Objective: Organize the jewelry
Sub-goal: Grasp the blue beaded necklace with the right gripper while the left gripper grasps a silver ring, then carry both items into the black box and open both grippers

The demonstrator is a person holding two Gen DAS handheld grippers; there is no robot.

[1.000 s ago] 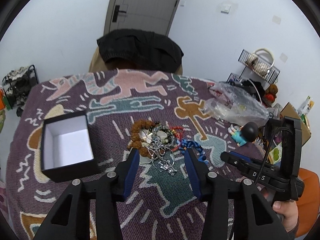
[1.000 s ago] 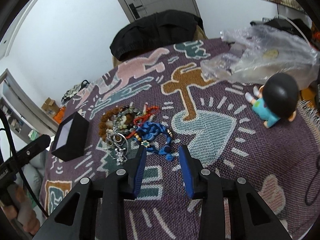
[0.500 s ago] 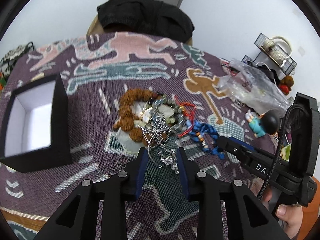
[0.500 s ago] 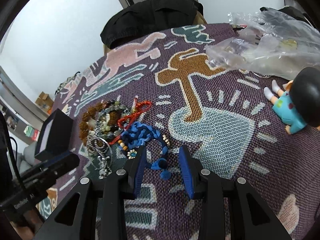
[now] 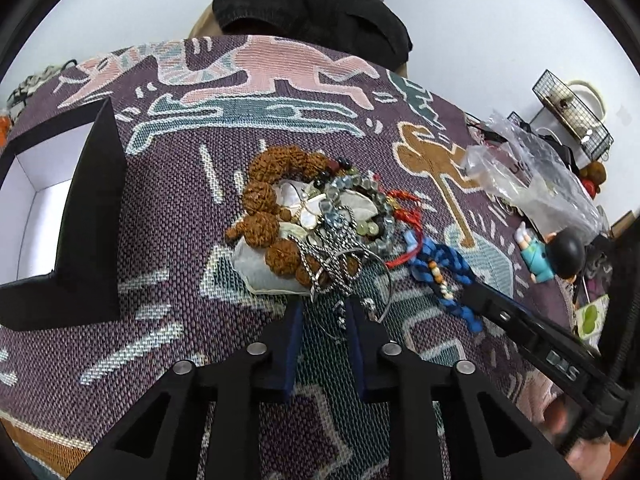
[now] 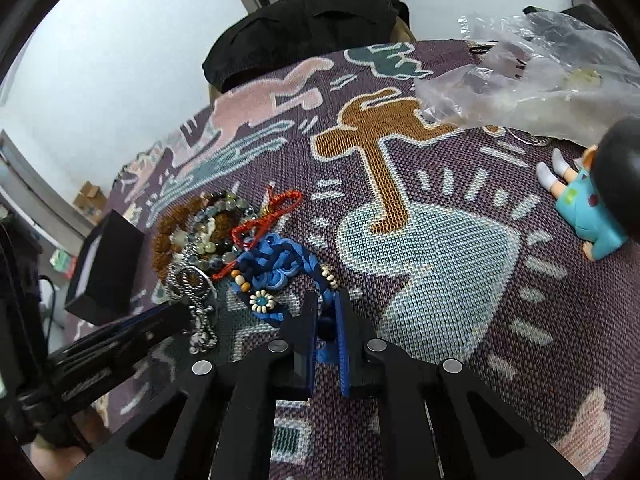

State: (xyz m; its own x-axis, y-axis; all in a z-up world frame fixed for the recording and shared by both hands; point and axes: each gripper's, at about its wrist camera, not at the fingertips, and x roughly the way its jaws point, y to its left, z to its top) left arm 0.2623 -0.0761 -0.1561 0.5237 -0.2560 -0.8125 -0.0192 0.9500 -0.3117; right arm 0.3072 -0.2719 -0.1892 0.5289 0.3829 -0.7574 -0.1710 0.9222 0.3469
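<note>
A tangle of jewelry lies on the patterned cloth [image 5: 168, 184]: a brown seed-bead bracelet [image 5: 262, 204], a silver chain [image 5: 332, 268], a red cord [image 6: 276, 216] and a blue braided bracelet [image 6: 276, 260]. My left gripper [image 5: 323, 316] sits low at the pile's near edge. Its jaws are closing, with the hanging end of the silver chain between them and a gap still showing. My right gripper [image 6: 325, 308] is shut on the blue bracelet's tassel end. An open black box [image 5: 92, 208] with a white inside stands left of the pile.
A crumpled clear plastic bag [image 5: 532, 172] and a small doll [image 5: 552, 252] lie to the right. A black garment [image 5: 308, 4] hangs over a chair beyond the table's far edge. A wire basket [image 5: 572, 112] hangs on the wall at right.
Both grippers have come down to the jewelry pile. The left jaws narrowed around the silver chain's end. The right jaws closed on the blue bracelet's tassel.
</note>
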